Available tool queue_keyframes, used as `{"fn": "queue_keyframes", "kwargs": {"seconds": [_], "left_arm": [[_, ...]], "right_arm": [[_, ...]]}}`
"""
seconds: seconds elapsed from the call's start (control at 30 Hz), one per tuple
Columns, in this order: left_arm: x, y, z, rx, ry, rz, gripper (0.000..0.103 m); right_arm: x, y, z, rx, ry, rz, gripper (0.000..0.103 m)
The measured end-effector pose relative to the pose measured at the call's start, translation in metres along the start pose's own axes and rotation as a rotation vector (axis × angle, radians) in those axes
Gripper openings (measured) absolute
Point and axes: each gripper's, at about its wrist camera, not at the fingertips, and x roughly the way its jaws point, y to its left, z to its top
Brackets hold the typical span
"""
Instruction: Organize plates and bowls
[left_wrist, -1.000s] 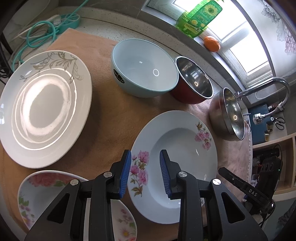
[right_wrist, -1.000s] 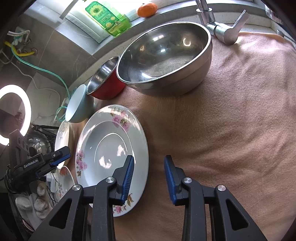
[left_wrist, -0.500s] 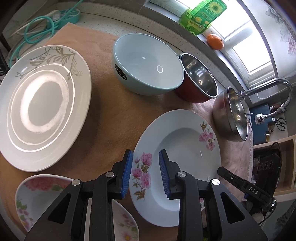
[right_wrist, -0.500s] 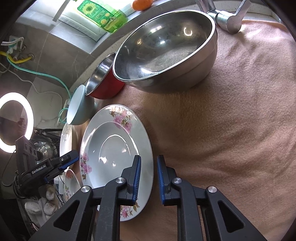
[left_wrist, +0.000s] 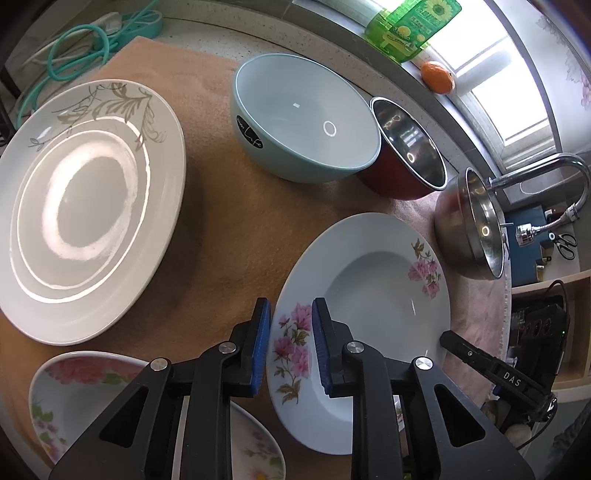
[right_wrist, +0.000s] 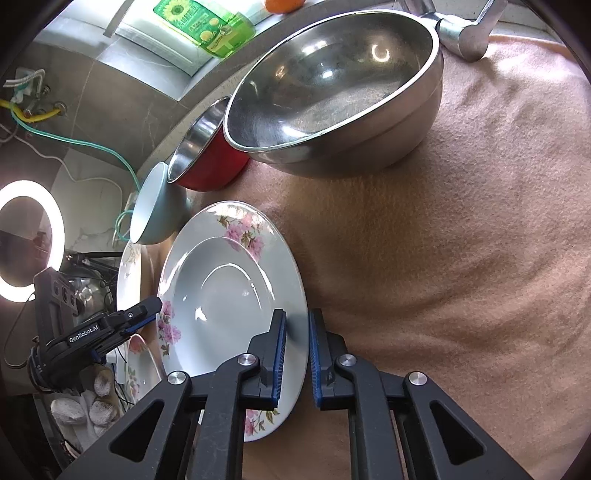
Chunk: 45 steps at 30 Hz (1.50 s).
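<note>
Now, going left to right, the left gripper (left_wrist: 290, 343) has just been closing on the near-left rim of the flowered plate (left_wrist: 369, 280), and the right gripper (right_wrist: 295, 354) has just pinched shut on its opposite rim, likely for a two-handed lift. Beyond the plate, the blue bowl (left_wrist: 306, 118), red bowl (left_wrist: 406, 155) and steel bowl (right_wrist: 332, 85) crowd together. Open cloth (right_wrist: 461, 258) lies to the right.

A home kitchen: a stone counter (left_wrist: 207, 40) runs under a bright window (left_wrist: 517, 85), with a curved steel tap (left_wrist: 546, 162), a green dish-soap pouch (left_wrist: 410, 29) and an orange (left_wrist: 437, 76) on the sill, plates and bowls on a towel (right_wrist: 461, 240).
</note>
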Motion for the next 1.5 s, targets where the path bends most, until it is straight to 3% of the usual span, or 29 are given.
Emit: {"fn": "queue_keyframes", "kwargs": {"seconds": [1.5], "left_arm": [[-0.001,-0.023,-0.032,0.027,0.047,-0.035,0.019]], "right_arm": [[-0.019,-0.006,-0.015,0.0,-0.015,-0.054,0.012]]}}
